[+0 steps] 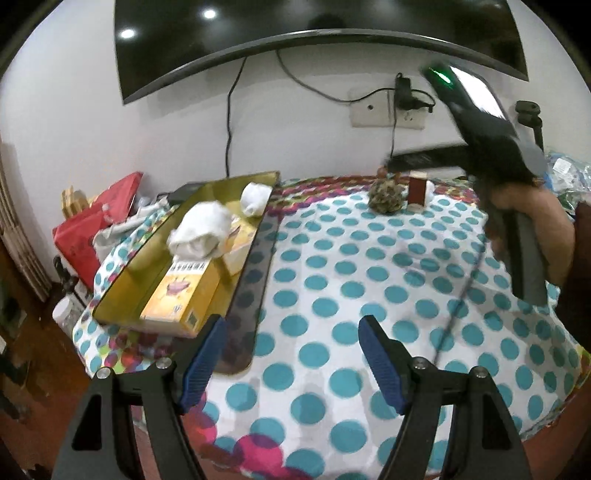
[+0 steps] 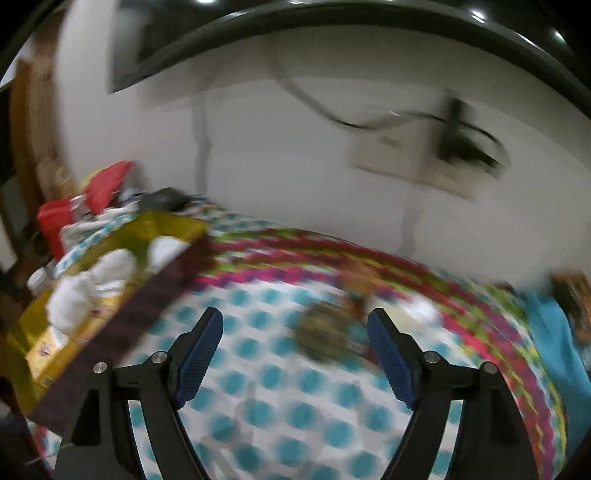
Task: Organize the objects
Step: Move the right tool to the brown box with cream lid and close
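My left gripper (image 1: 291, 354) stands open over the teal-dotted tablecloth (image 1: 369, 280) with nothing between its blue pads. A gold tray (image 1: 155, 243) at the left holds rolled white cloths (image 1: 201, 232) and a yellow box (image 1: 181, 295). A brown-green clump (image 1: 386, 197) and a small red-brown box (image 1: 417, 190) sit at the far edge. In the blurred right wrist view my right gripper (image 2: 295, 350) is open and empty, and the clump (image 2: 325, 336) lies just beyond and between its fingers. The tray (image 2: 166, 225) is at its left.
A hand (image 1: 532, 221) holds the right gripper's dark body at the right of the left wrist view. Red bags (image 1: 99, 221) and clutter sit left of the table. A screen (image 1: 295, 29) and wall socket (image 1: 388, 110) with cables hang behind. Blue cloth (image 2: 554, 339) lies far right.
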A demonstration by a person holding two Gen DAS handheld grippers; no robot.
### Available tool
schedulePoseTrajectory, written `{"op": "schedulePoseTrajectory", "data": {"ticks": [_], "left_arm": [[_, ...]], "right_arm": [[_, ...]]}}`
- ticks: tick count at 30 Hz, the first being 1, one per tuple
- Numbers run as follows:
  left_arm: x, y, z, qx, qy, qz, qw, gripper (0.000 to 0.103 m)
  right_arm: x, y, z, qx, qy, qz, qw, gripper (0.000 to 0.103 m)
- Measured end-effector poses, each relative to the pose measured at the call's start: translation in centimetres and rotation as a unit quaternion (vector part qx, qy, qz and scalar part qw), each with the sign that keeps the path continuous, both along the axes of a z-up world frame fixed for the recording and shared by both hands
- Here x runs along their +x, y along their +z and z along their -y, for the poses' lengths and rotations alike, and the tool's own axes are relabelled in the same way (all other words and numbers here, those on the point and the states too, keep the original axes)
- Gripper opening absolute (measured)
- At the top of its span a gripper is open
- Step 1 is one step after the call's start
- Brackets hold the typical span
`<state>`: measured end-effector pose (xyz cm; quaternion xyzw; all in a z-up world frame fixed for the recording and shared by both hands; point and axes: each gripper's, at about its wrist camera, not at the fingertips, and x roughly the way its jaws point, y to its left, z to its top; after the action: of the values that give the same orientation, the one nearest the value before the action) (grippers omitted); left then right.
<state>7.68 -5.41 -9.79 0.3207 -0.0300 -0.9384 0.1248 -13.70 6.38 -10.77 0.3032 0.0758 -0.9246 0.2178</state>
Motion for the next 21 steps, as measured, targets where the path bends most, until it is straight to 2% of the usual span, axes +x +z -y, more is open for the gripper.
{"op": "schedulePoseTrajectory", "data": {"ticks": [3,7,12,14,16,21], "left_arm": [[-1.1,0.3,-1.1,-0.007,-0.012,0.0,0.9999,0.076],[-2.7,0.4,-2.5,-0.013,-0.027,0.011,0.9995,0.076],[-5.0,1.0,-3.3,-0.01,-0.029,0.024,0.9992,0.076],[-5.7,1.1,-3.2,-0.007,-0.026,0.029,0.9992,0.076],[-6.4,1.2,-2.8,-0.003,-0.019,0.036,0.9992,0.076],[-8.5,1.4,-1.6,-0.002,-0.005,0.043,0.999,0.076]], "right_arm": [[-1.2,-1.2,-4.0,-0.012,-0.04,0.024,0.999,0.079],[-2.6,-3.0,-6.3,-0.009,-0.063,0.054,0.997,0.079],[-3.4,-3.4,-5.7,-0.002,-0.052,0.044,0.998,0.078],[-3.7,-3.4,-5.0,-0.001,-0.042,0.044,0.998,0.075],[-4.4,-3.6,-4.3,0.007,-0.037,0.048,0.998,0.063],[-6.0,-4.5,-4.4,-0.023,-0.049,0.078,0.996,0.061]]}}
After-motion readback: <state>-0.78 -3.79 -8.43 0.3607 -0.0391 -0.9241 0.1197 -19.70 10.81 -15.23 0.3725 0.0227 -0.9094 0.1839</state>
